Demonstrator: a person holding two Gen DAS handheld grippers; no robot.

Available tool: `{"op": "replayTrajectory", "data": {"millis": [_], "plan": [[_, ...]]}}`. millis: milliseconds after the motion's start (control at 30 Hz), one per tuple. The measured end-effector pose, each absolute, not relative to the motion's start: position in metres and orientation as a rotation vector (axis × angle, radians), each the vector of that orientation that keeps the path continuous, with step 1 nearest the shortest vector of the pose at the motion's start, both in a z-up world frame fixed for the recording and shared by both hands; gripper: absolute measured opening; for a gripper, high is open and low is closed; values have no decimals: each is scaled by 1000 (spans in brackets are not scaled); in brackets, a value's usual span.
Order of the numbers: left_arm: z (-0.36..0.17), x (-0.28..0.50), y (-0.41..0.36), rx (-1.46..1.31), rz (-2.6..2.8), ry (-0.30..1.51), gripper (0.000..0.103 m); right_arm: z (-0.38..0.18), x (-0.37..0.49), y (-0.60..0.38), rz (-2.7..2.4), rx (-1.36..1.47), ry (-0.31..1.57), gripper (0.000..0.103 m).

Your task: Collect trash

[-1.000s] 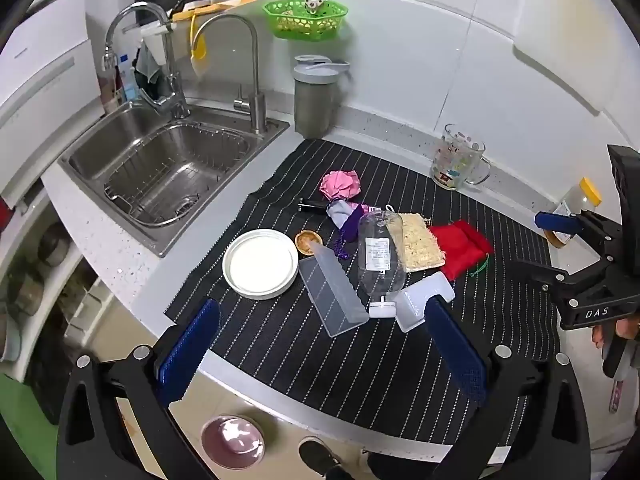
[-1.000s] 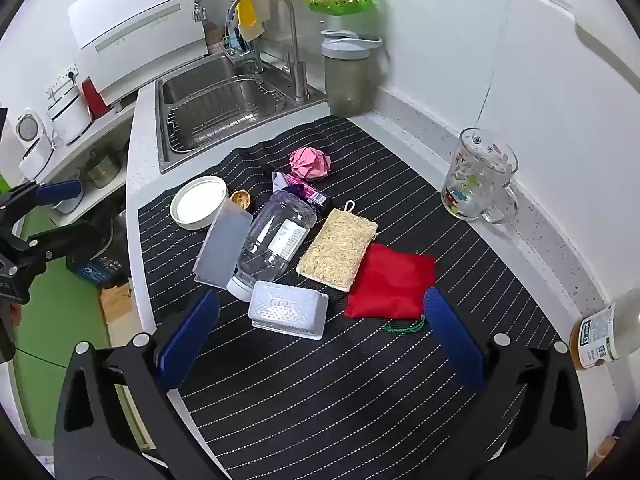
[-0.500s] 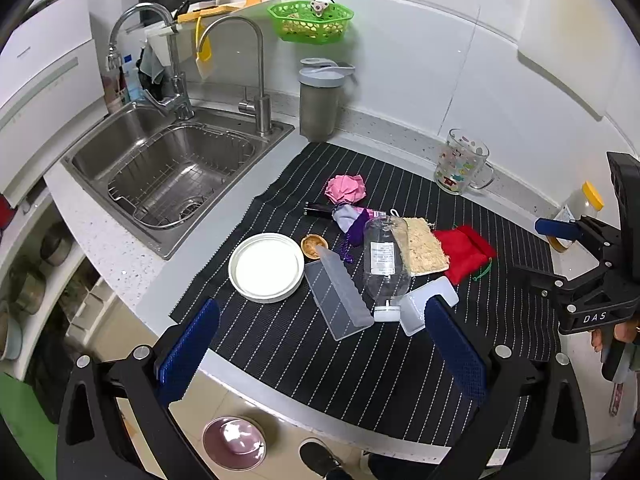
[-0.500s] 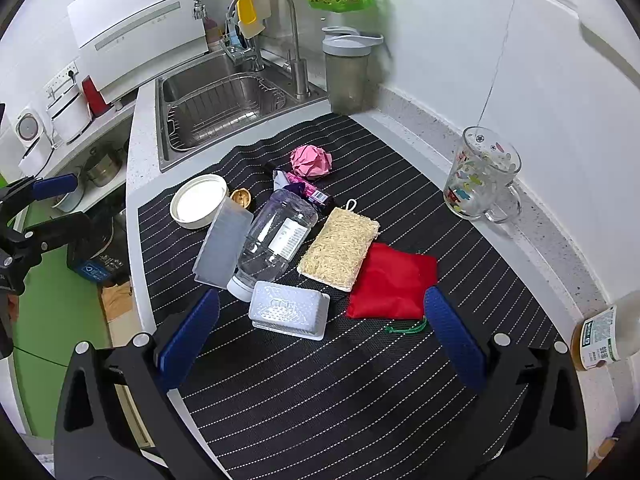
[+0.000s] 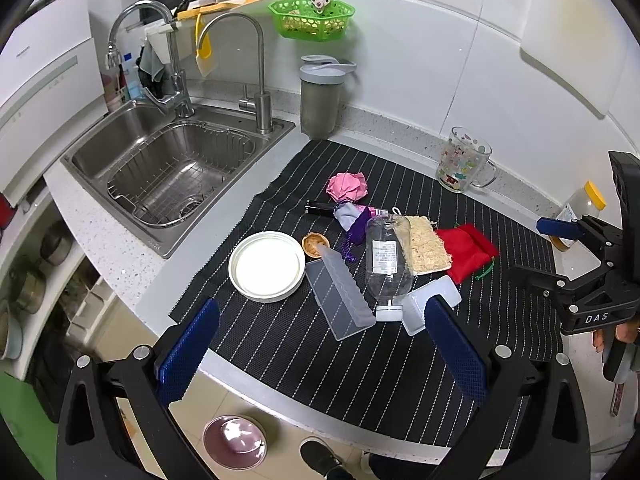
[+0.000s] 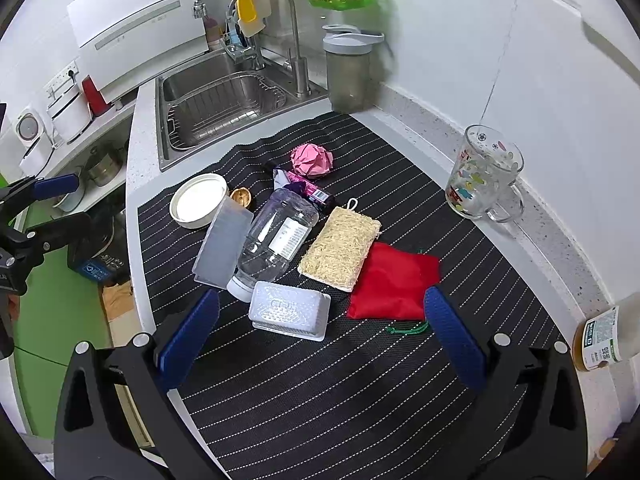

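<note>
Litter lies mid-mat: a pink paper ball (image 5: 347, 186) (image 6: 311, 160), a purple wrapper (image 5: 356, 220) (image 6: 304, 190), a clear bottle on its side (image 5: 387, 258) (image 6: 280, 240), a white plastic tray (image 5: 430, 308) (image 6: 290, 312), a translucent lid (image 5: 340, 288) (image 6: 224, 244) and a brown shell (image 5: 316, 244) (image 6: 242, 198). My left gripper (image 5: 322, 344) (image 6: 60, 208) hovers open off the counter's front edge. My right gripper (image 6: 320, 336) (image 5: 544, 250) hangs open over the mat's right end. Neither holds anything.
On the black striped mat (image 5: 280, 344) also lie a white dish (image 5: 267, 266), a loofah pad (image 5: 426, 244) and a red pouch (image 5: 466, 250). A glass mug (image 5: 464, 164), a grey shaker (image 5: 320, 96) and a yellow-capped jar (image 5: 580, 208) stand by the wall. The sink (image 5: 160, 168) is left.
Both views have drifted only slightly. Nothing on the mat has moved, and both grippers stay open and empty.
</note>
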State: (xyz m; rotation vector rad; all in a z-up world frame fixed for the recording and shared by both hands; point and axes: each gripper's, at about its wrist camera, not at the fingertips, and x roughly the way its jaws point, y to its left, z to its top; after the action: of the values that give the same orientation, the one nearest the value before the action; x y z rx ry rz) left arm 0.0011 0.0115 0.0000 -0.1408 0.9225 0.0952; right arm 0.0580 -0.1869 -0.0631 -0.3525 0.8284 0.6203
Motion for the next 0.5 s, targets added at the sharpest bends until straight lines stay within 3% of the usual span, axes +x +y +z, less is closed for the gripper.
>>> {"op": "replayTrajectory", "data": {"millis": [500], "plan": [[0,1,12,-140,94,923,98,-64,58,-187,623,-355,832,100]]}}
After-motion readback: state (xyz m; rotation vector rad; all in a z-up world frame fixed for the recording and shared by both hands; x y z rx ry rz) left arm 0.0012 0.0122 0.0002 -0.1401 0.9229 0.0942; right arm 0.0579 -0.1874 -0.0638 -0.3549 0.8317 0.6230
